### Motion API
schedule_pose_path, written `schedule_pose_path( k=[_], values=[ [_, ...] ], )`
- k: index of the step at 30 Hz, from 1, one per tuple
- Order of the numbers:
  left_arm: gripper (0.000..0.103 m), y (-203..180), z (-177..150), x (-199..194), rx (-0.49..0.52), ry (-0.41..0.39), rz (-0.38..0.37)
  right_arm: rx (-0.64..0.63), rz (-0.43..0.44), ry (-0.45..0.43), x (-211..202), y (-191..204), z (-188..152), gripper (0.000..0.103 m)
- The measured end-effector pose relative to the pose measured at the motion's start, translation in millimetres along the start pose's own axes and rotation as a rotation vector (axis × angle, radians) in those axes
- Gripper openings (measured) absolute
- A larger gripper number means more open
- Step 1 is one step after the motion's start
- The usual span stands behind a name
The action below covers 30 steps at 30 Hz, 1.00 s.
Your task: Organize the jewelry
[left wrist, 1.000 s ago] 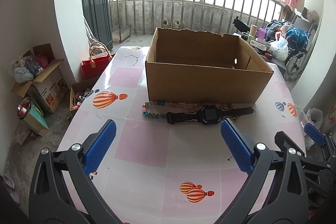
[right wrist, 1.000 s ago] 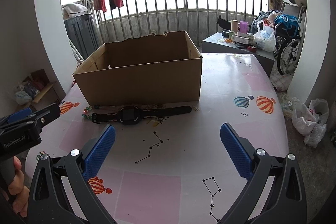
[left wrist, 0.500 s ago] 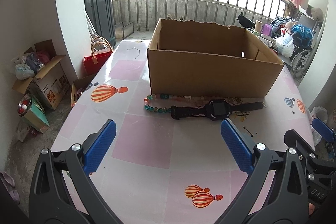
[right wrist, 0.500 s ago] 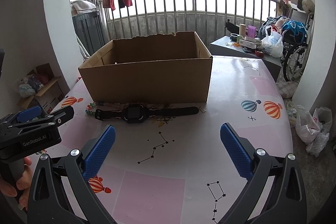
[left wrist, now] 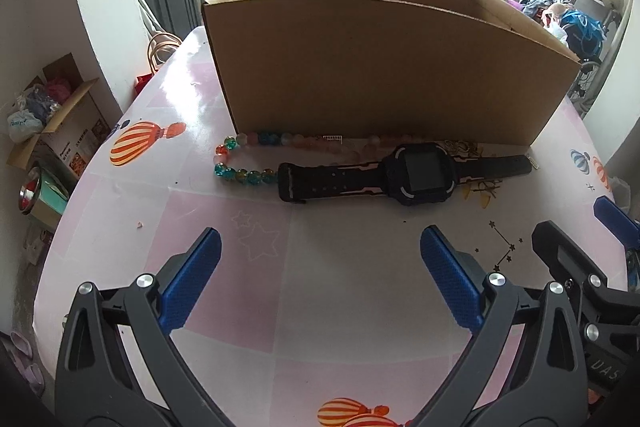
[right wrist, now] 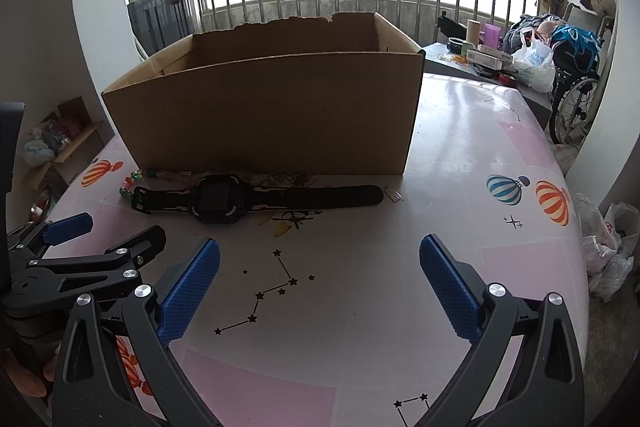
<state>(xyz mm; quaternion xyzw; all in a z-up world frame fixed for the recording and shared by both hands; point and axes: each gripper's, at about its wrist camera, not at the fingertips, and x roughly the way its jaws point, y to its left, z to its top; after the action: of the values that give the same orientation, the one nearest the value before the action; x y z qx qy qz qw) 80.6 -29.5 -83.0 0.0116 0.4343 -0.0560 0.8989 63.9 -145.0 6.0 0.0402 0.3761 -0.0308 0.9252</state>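
Note:
A black wrist watch [left wrist: 416, 175] [right wrist: 218, 198] lies flat on the table just in front of an open cardboard box [left wrist: 380, 67] [right wrist: 272, 111]. A string of coloured beads [left wrist: 244, 159] [right wrist: 132, 185] lies to the watch's left, partly under its strap. Thin gold-coloured pieces [left wrist: 482, 189] [right wrist: 286, 181] and a small metal clip [right wrist: 393, 193] lie by the strap's right end. My left gripper [left wrist: 320, 271] stands open above the table, short of the watch. My right gripper [right wrist: 320, 271] is open too, nearer the watch's right end. Both hold nothing.
The table [right wrist: 472, 147] has a glossy cloth with pink squares and balloon prints. Its left edge drops to the floor with boxes [left wrist: 60, 131] and its right edge to plastic bags [right wrist: 608, 251]. A cluttered side table [right wrist: 488, 59] and a railing stand behind.
Both grippers have moved forward and lower toward the watch and the box, which now look much larger. Jaws have stayed open. The jewelry has not moved.

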Motion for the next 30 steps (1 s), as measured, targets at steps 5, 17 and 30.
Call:
schedule_pose_path(
  k=[5, 17, 30],
  values=[
    [0.096, -4.4, 0.4, 15.3, 0.008, 0.032, 0.006, 0.002, 0.016, 0.025, 13.2, -4.4, 0.3, 0.098],
    [0.096, -2.5, 2.0, 27.8, 0.011, 0.051, 0.002, -0.021, 0.002, 0.100, 30.6, -0.5, 3.6, 0.098],
    [0.096, 0.9, 17.8, 37.6, 0.018, 0.049, -0.002, -0.034, 0.004, 0.104, 32.7, 0.7, 3.1, 0.098]
  ],
)
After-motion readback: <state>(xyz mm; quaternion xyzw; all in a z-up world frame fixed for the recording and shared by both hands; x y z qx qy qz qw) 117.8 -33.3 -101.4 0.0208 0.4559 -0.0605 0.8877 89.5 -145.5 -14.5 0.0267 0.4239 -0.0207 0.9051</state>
